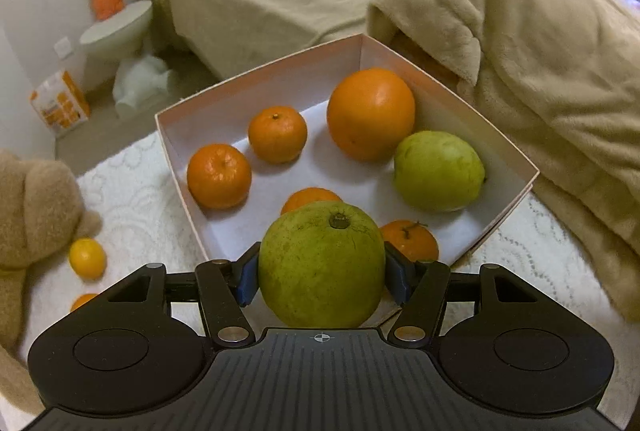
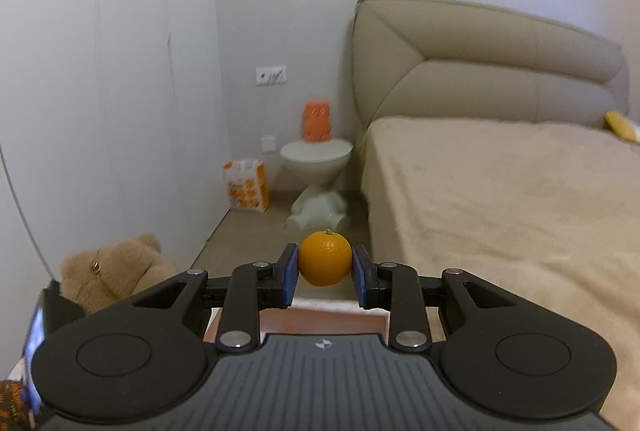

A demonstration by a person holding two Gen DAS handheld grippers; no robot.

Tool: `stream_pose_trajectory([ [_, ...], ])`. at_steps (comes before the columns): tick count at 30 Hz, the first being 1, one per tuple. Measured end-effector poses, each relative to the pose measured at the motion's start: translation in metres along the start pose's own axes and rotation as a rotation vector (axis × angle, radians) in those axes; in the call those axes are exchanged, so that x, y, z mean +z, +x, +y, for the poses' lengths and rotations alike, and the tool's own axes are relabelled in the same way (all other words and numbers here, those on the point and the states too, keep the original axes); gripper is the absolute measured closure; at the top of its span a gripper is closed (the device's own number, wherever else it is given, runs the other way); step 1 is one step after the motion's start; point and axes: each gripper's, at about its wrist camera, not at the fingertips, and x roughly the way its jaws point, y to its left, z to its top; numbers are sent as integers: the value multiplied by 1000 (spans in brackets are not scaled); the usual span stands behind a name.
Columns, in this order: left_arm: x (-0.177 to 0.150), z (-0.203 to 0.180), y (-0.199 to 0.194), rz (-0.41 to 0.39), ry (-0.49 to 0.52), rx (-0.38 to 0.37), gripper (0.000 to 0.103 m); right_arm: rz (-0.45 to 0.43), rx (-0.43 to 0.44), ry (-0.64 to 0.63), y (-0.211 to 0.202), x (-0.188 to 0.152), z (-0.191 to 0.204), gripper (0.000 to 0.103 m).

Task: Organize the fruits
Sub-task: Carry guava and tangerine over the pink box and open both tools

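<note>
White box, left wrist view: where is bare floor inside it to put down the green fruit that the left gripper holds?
White box: bare floor lies in the far corner, behind the large orange and the two mandarins. A smaller patch sits mid-box, left of the green fruit already inside. The near side is crowded: two mandarins lie behind the held green fruit.

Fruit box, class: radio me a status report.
Left claw shut on green fruit, at box edge. Right claw shut on small orange. Nothing in the way.
</note>
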Motion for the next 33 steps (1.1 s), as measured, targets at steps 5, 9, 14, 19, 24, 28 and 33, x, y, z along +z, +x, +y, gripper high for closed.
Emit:
stream_pose_trajectory([
  [5, -5, -1, -5, -16, 0, -18, 37, 102, 42, 37, 28, -25, -2, 76],
  [9, -6, -6, -9, -26, 46, 3, 37, 207, 60, 66, 56, -50, -3, 76],
  [14, -5, -3, -9, -20, 35, -7, 36, 350, 129, 152, 81, -72, -8, 69],
  [19, -7, 5, -10, -71, -38, -34, 36, 316, 137, 206, 71, -70, -18, 50],
  [24, -6, -13, -7, -27, 104, 36, 38, 214, 70, 164, 53, -58, -15, 44],
  [28, 4, -9, -10, 32, 80, 22, 37, 173, 20, 118, 46, -55, -10, 44],
  [33, 12, 25, -17, 40, -171, -94, 40, 160, -5, 123, 42, -56, -15, 43],
])
